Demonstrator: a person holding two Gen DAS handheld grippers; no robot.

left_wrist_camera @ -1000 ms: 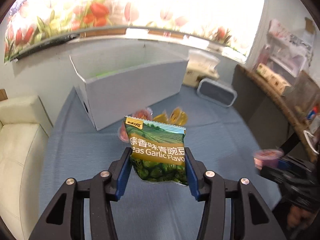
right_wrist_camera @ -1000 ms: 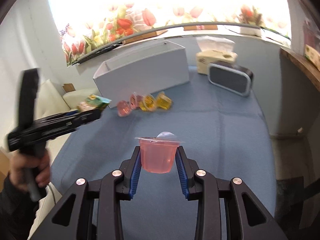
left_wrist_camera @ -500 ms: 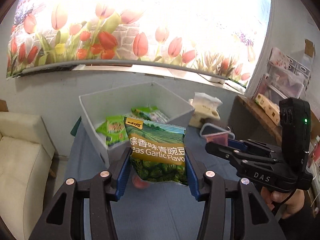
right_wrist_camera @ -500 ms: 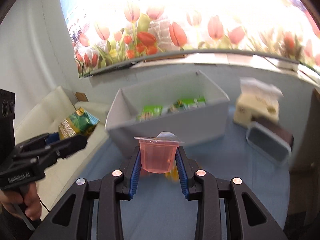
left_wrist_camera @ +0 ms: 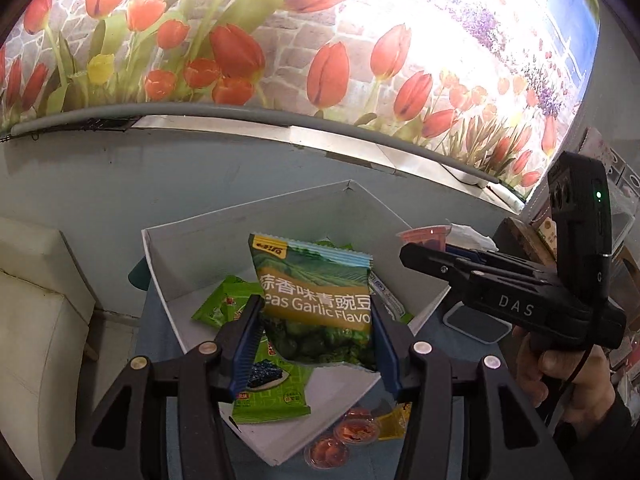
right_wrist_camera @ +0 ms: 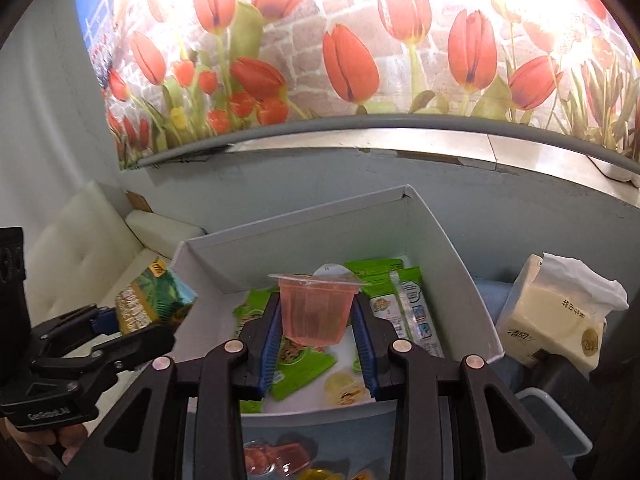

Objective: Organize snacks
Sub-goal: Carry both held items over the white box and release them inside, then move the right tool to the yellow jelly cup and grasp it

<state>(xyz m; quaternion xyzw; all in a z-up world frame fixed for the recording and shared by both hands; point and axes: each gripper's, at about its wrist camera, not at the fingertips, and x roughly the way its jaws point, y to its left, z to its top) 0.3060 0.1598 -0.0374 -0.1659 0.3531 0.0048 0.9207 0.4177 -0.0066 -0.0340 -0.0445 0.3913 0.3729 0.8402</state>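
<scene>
- While both my hands hang above the box [left_wrist_camera: 240, 220], the move ahead turns on one thing: the open box lies below and just ahead of both sets of fingers, which slant down into it.
- My left gripper [left_wrist_camera: 316, 310] has the pea bag [left_wrist_camera: 316, 292] between its pads. The jaws have just been opening, yet the bag stands upright there, and both pads look to be touching its sides, so I judge it not let go yet.
- The bag's long axis runs up and away from me along the fingers, with its bottom edge lowest. Seen from the left wrist, it hangs over the near left part of the box, above the green packets [left_wrist_camera: 276, 396] lying inside.
- From the right wrist the same bag seems closer to the box's left wall, so I cannot tell how far inside the rim it is.
- My right gripper [right_wrist_camera: 317, 306] is pinched tight on the jelly cup [right_wrist_camera: 316, 296], which is upright with its lid on top, over the middle of the box.
- The right hand looks better centred over the box, and the left is nearer its edge.
- Loose cups [left_wrist_camera: 352, 432] lie on the cloth just outside the near wall.
</scene>
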